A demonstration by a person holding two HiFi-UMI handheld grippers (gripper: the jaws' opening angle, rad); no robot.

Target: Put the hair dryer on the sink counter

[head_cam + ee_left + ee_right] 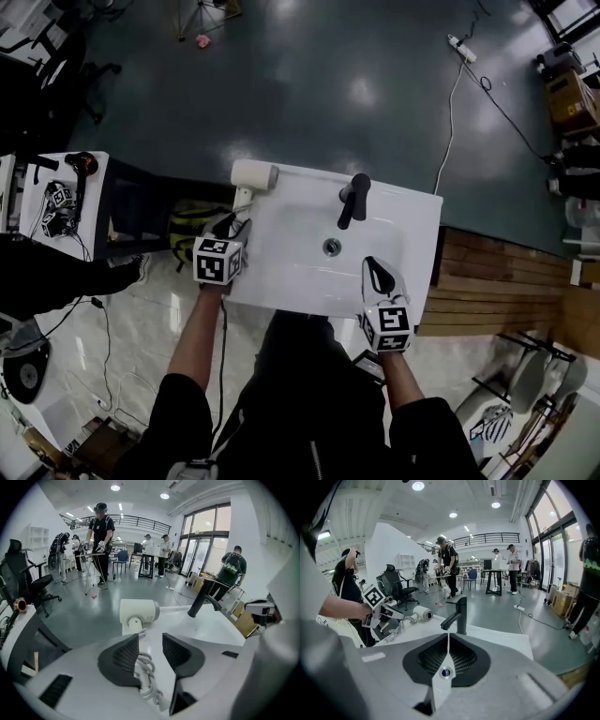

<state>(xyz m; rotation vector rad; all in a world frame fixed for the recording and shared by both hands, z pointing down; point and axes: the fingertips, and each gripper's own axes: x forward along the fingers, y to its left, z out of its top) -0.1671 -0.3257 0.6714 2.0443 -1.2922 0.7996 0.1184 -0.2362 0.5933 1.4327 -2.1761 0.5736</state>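
Left gripper (150, 641) is hovering at the left edge of the white sink counter (417, 220). Its jaws are standing wide apart, with the coiled white cord (145, 674) lying loose in the gap, close against the left pad and not being squeezed. Just beyond the fingertips, the white hair dryer (254, 175) is lying on the counter's upper-left corner, its handle pointing back toward that gripper. Further right, the black faucet (354, 199) is standing behind the basin. Right gripper (378, 275) is hanging over the counter's lower-right part, its jaws pressing together and holding nothing.
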